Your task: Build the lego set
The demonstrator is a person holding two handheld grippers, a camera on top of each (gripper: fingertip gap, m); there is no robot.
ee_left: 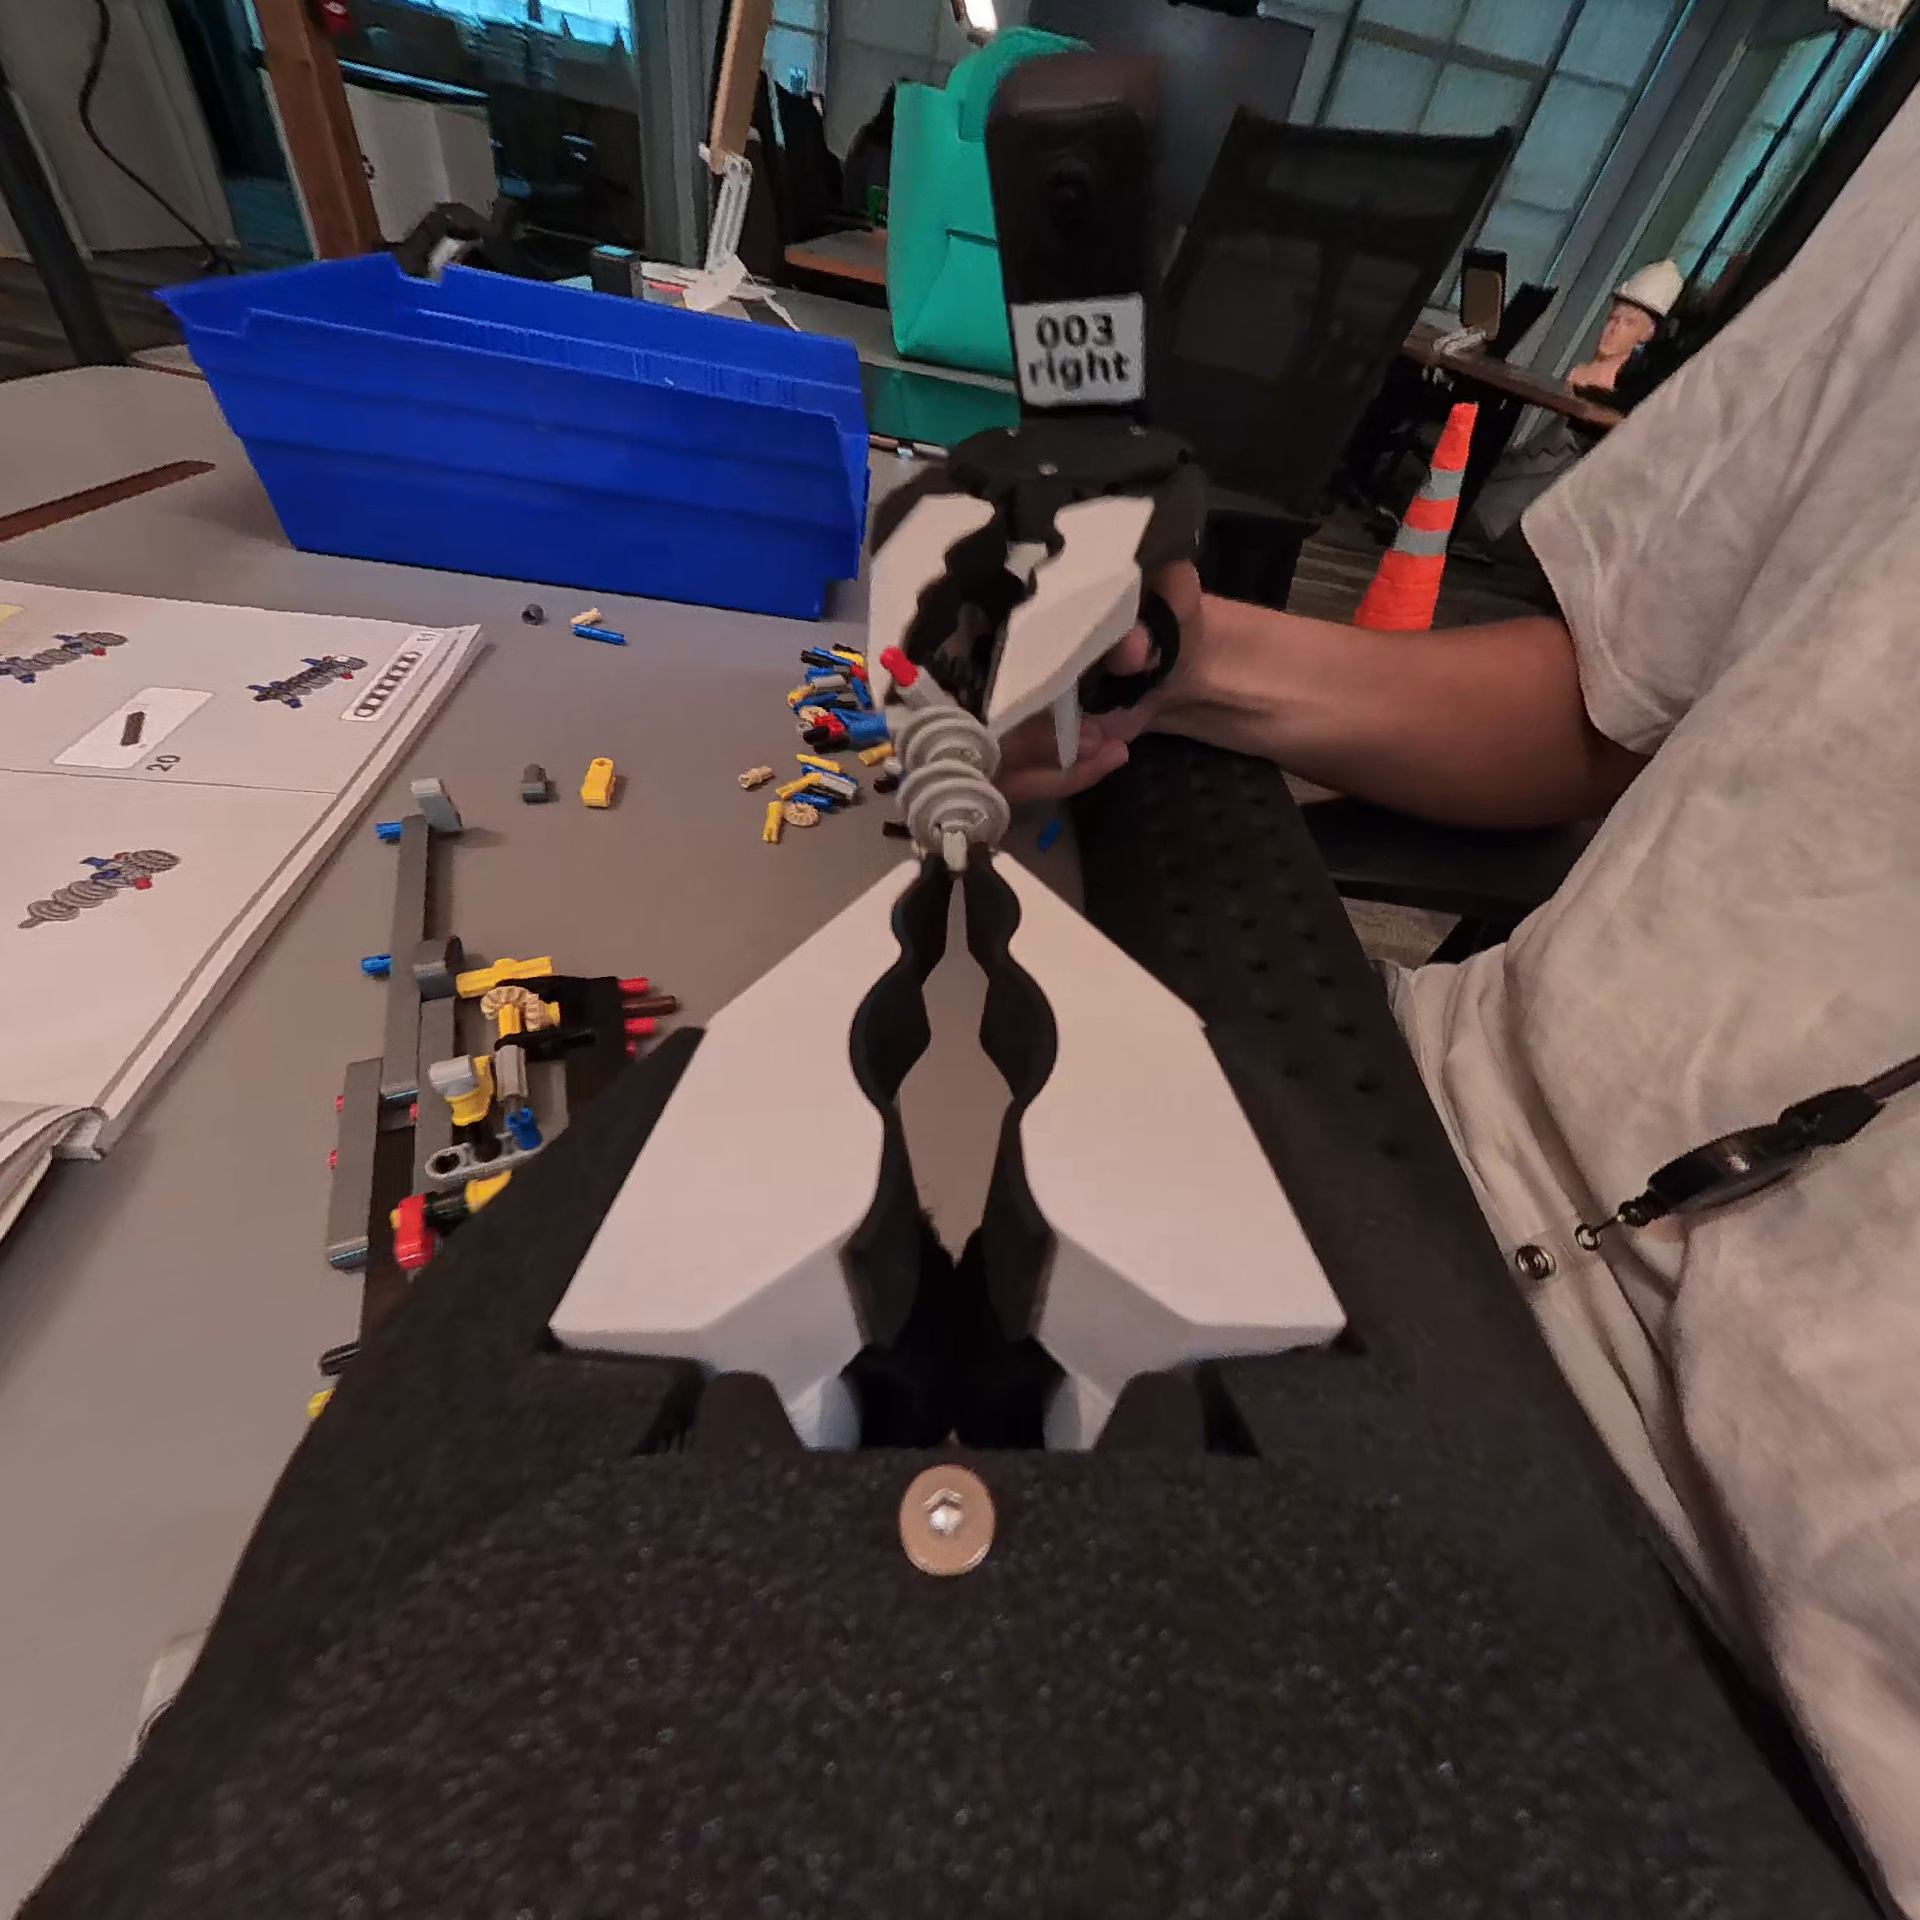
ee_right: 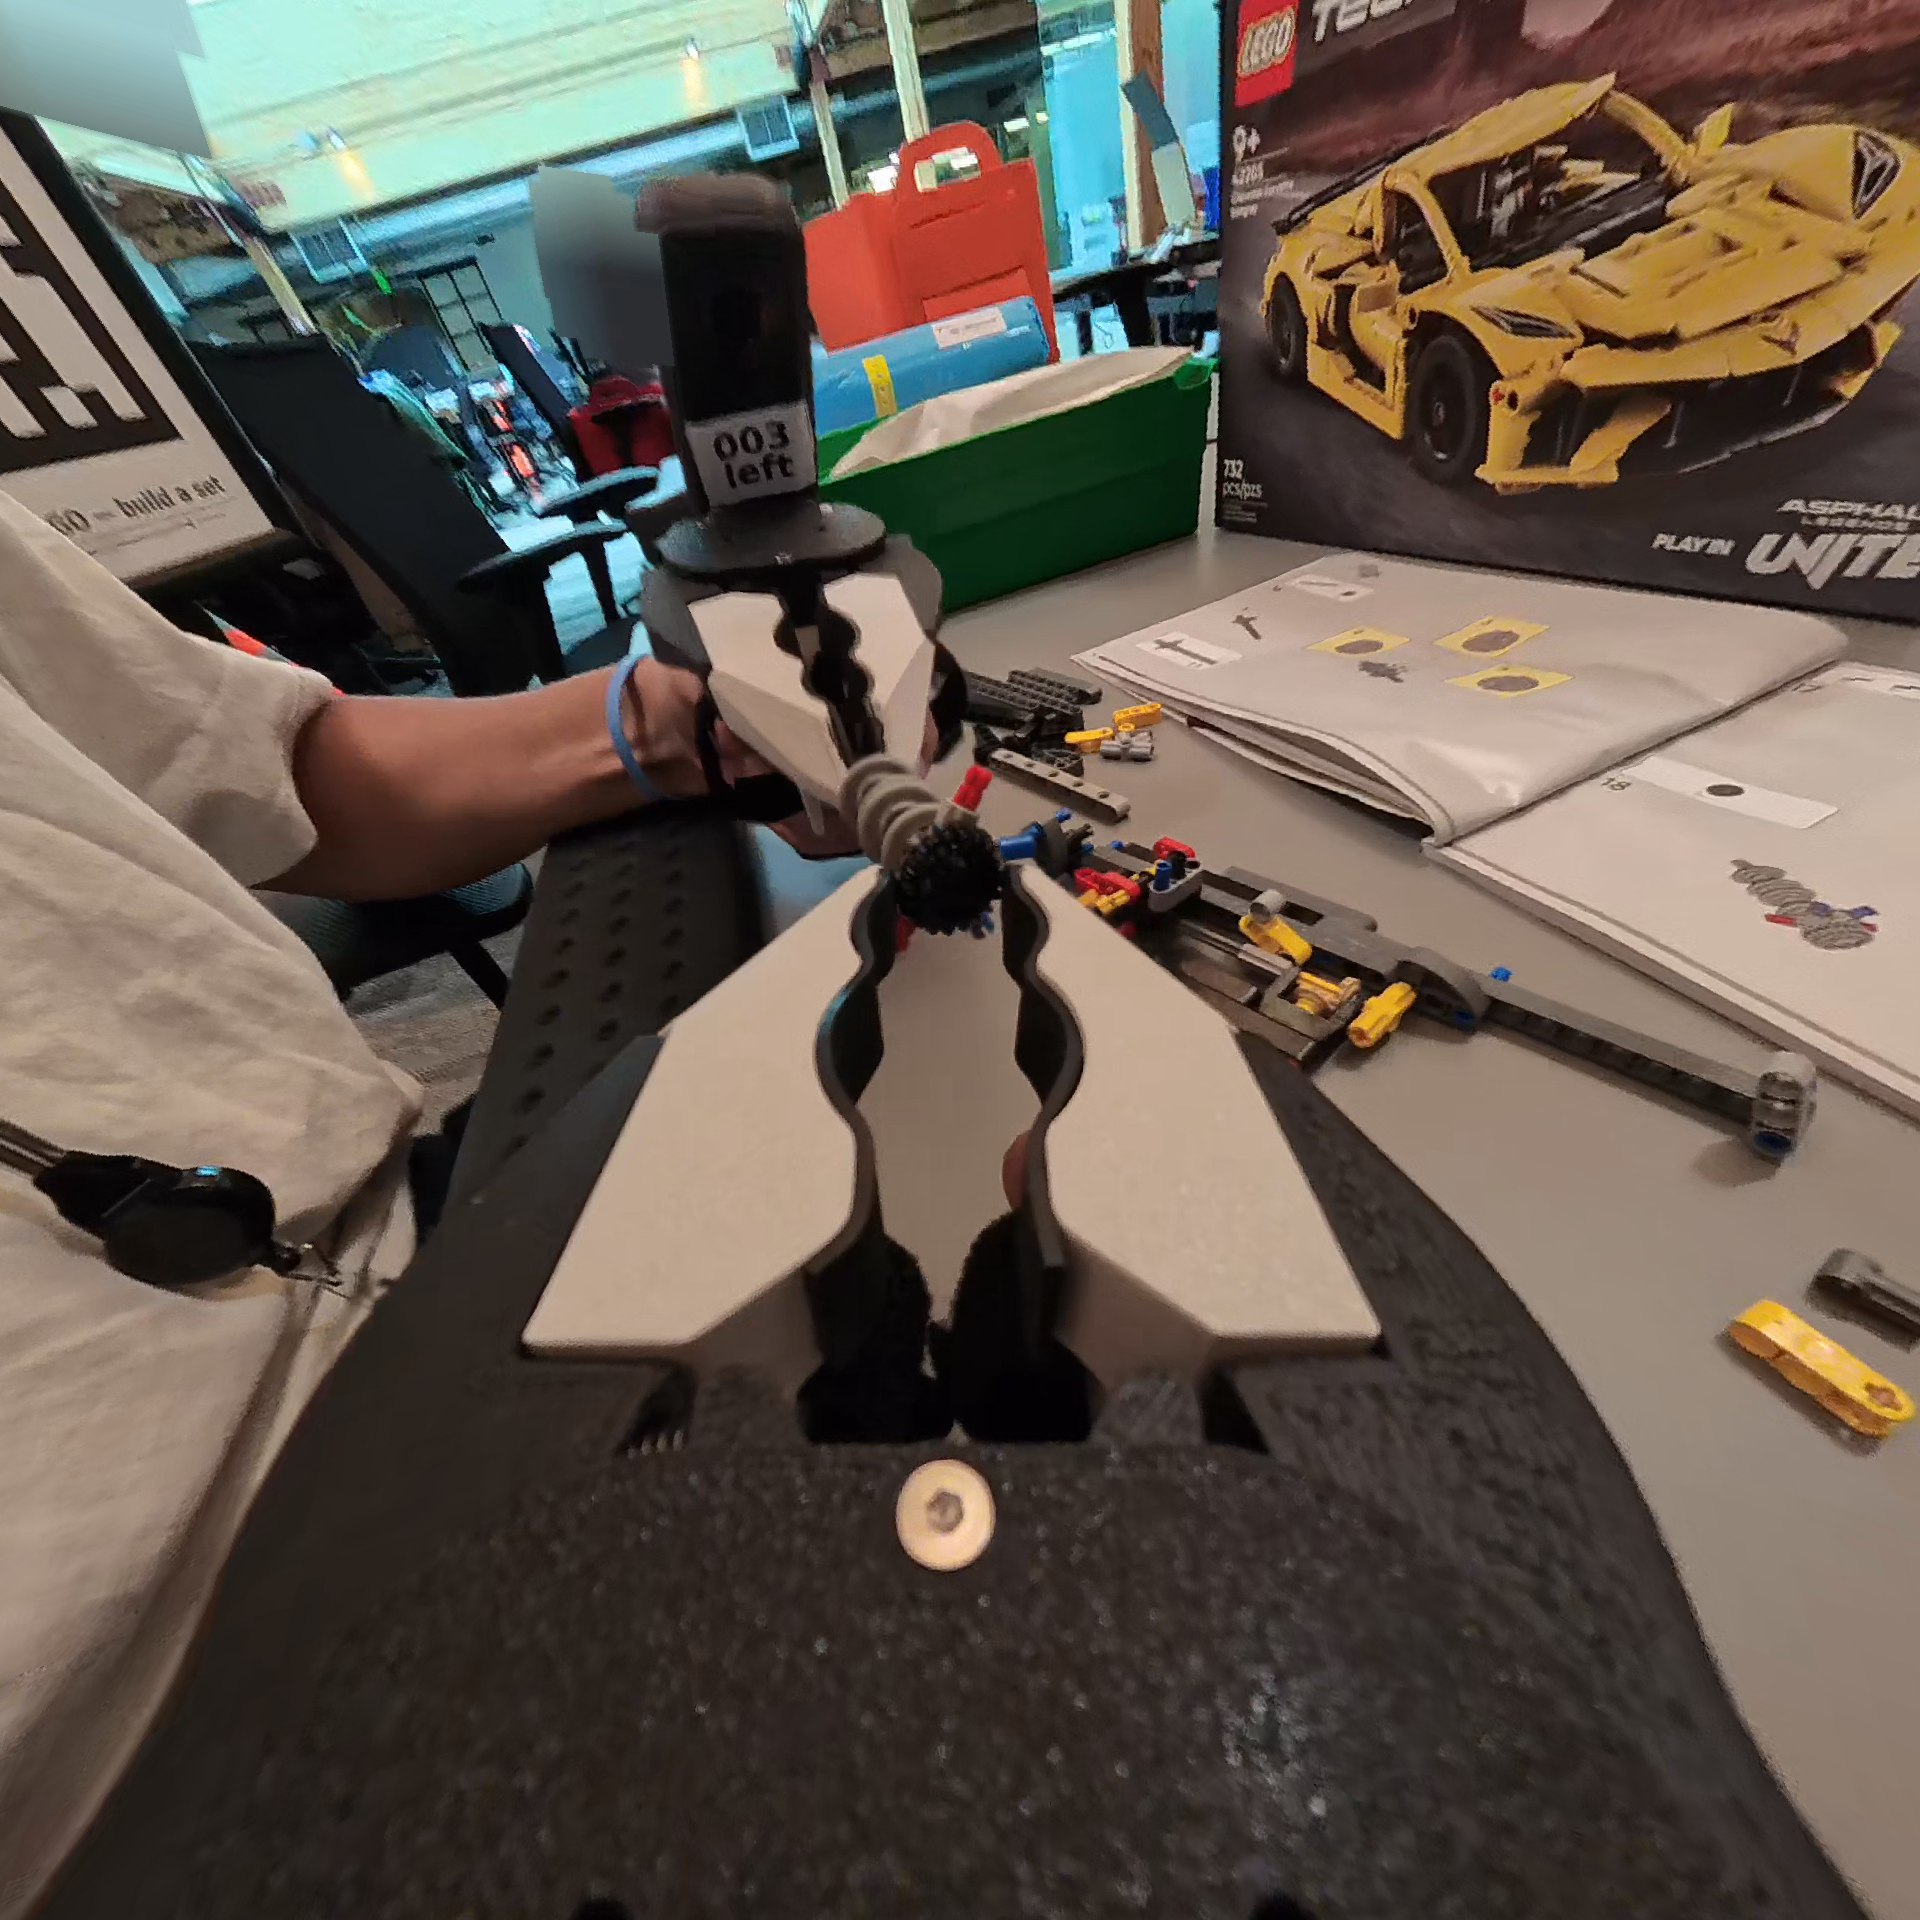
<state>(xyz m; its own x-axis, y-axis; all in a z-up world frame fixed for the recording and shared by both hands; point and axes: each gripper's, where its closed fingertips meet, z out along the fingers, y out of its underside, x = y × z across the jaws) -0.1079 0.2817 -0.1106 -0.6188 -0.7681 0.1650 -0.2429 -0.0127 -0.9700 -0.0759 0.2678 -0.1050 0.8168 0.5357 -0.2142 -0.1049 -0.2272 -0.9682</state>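
A short axle carrying several light grey gears (ee_left: 948, 764) is held in the air between both grippers, above the table edge. My left gripper (ee_left: 951, 868) is shut on the axle's near tip. In the right wrist view the same assembly (ee_right: 883, 800) ends in a black gear (ee_right: 940, 857), and my right gripper (ee_right: 951, 883) is shut on that end. The right gripper also shows in the left wrist view (ee_left: 940, 675), and the left gripper in the right wrist view (ee_right: 878, 753). A red pin (ee_right: 971, 788) and a blue pin (ee_right: 1023, 836) stick out near the black gear.
A long grey partly built frame (ee_right: 1351, 977) lies on the grey table beside open instruction booklets (ee_left: 187, 790). A pile of loose small parts (ee_left: 831, 727) lies near a blue bin (ee_left: 540, 426). The set's box (ee_right: 1558, 291) and a green bin (ee_right: 1039, 488) stand behind. A yellow piece (ee_right: 1818, 1366) lies at right. The left gripper's tips are roughly 4 cm from the right gripper's. Between my right fingertips and the yellow piece (ee_right: 1818, 1366) there is roughly 15 cm. The left camera catches it too, in the left wrist view (ee_left: 605, 781).
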